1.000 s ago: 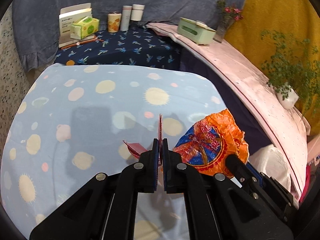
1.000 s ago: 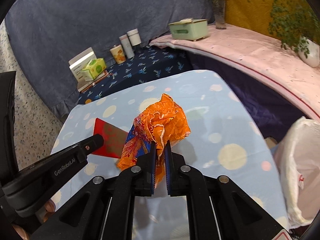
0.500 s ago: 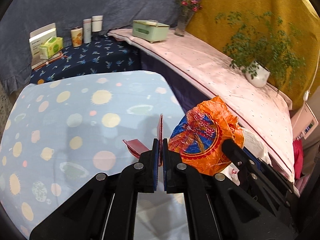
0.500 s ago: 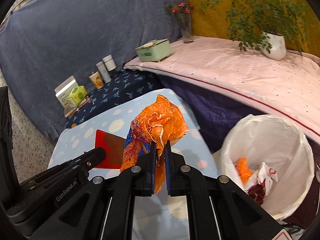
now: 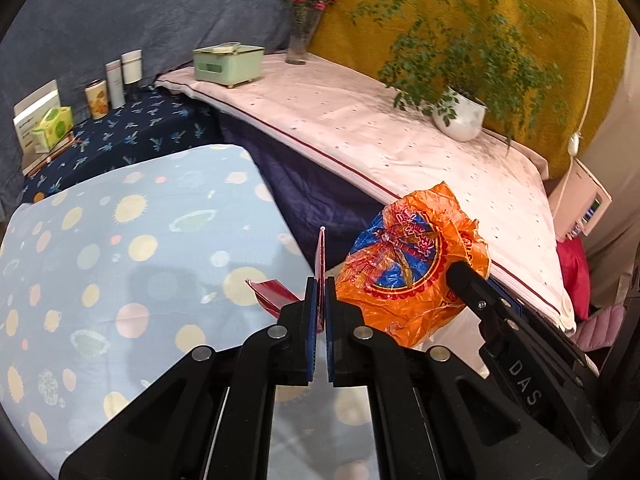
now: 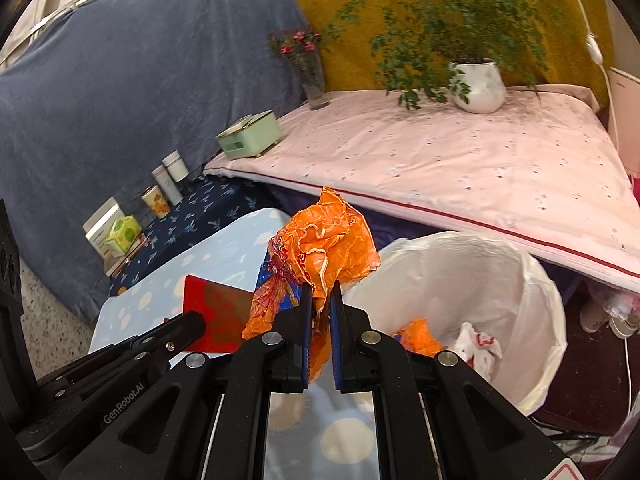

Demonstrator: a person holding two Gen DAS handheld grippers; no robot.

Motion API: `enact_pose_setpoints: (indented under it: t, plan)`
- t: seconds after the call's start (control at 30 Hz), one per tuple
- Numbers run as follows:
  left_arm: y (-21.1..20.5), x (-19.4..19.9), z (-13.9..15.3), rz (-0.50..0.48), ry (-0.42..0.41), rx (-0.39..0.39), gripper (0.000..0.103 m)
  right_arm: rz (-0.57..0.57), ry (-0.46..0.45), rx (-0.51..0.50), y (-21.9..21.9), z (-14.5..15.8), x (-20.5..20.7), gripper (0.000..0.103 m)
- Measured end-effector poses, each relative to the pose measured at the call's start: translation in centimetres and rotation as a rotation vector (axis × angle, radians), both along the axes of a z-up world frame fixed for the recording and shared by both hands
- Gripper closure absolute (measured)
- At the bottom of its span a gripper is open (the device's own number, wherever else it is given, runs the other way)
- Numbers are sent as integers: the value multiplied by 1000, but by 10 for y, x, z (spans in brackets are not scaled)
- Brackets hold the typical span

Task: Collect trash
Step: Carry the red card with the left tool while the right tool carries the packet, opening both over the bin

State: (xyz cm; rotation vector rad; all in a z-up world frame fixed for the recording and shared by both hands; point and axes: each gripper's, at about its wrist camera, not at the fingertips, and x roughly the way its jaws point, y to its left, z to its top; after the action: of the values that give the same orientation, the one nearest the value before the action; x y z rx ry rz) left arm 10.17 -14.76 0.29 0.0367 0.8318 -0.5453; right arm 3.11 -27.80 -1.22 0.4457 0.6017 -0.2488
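Note:
My left gripper (image 5: pixel 319 286) is shut on a flat red wrapper (image 5: pixel 320 258), held edge-on above the right edge of the light blue dotted table (image 5: pixel 120 264). The same red wrapper (image 6: pixel 218 314) shows flat in the right wrist view, beside the left gripper's black finger (image 6: pixel 188 324). My right gripper (image 6: pixel 320 292) is shut on a crumpled orange and blue snack bag (image 6: pixel 328 244), held in the air at the near left rim of a white-lined trash bin (image 6: pixel 532 312). The orange bag (image 5: pixel 408 264) hangs right of the left gripper. Orange and white scraps lie inside the bin.
A pink-covered bench (image 6: pixel 460 168) carries a potted plant (image 6: pixel 476 84), a flower vase (image 6: pixel 312 76) and a mint green box (image 6: pixel 250 136). On a dark blue floral surface (image 5: pixel 132 136) stand cans and boxes. A grey-blue drape and a mustard cloth hang behind.
Both grippers have swung right together with their wrappers, from over the table's middle to its right edge. The trash bin has come into the right wrist view, below the orange bag.

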Motion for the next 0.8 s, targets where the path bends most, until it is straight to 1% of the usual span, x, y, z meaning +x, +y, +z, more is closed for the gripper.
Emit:
enact_pose_setpoints:
  t: [0.2, 0.43, 0.6, 0.8]
  plan:
    - [-31, -14, 0, -73, 0, 8, 100, -67, -6, 20, -32, -4, -19, 95]
    - [-62, -26, -5, -154, 27, 8, 100, -130, -1, 37, -60, -10, -38, 95]
    - [-79, -31, -10, -189, 43, 16, 100, -167, -2, 52, -78, -15, -51, 95]
    - [-89, -34, -15, -216, 51, 23, 99, -187, 4, 58, -86, -19, -56, 95]
